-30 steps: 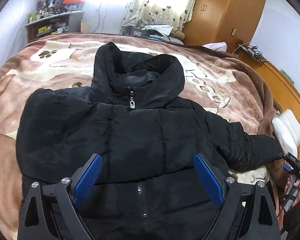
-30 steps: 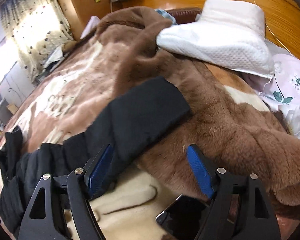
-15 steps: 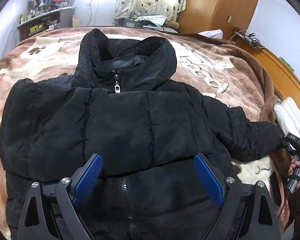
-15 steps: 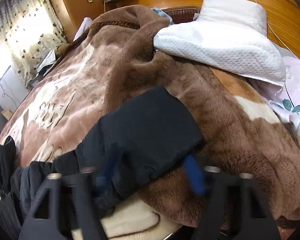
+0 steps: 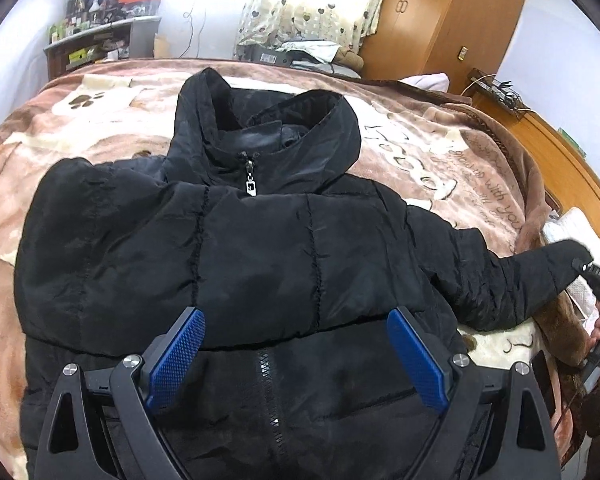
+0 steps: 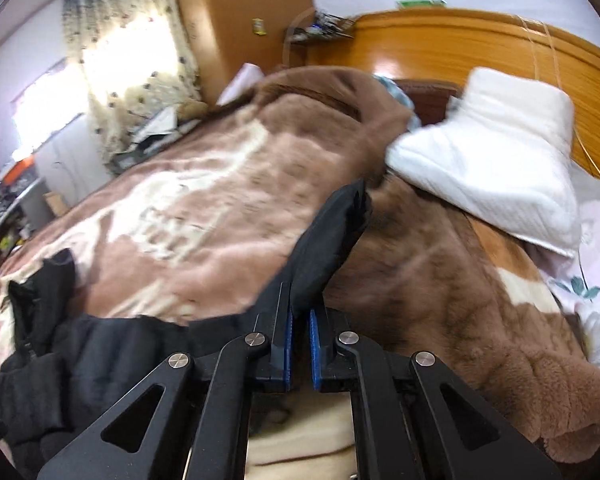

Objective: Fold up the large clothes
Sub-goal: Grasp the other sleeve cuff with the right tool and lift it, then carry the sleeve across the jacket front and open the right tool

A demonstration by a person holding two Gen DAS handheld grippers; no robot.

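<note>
A black hooded puffer jacket (image 5: 260, 256) lies front up on the bed, zipped, hood towards the far side. Its right sleeve (image 5: 516, 284) stretches out to the right. My left gripper (image 5: 296, 356) is open and empty, hovering over the jacket's lower front. My right gripper (image 6: 299, 344) is shut on the sleeve cuff (image 6: 332, 240) and holds it lifted off the blanket. It also shows at the right edge of the left wrist view (image 5: 596, 280), at the sleeve's end.
A brown and cream plush blanket (image 5: 428, 160) covers the bed. A white pillow (image 6: 492, 160) lies by the wooden headboard (image 6: 480, 48). A wardrobe (image 5: 452, 16), curtains and a cluttered shelf (image 5: 100, 40) stand beyond the bed.
My right gripper has closed on the sleeve cuff and lifted it. The left gripper has stayed open over the jacket, shifting slightly.
</note>
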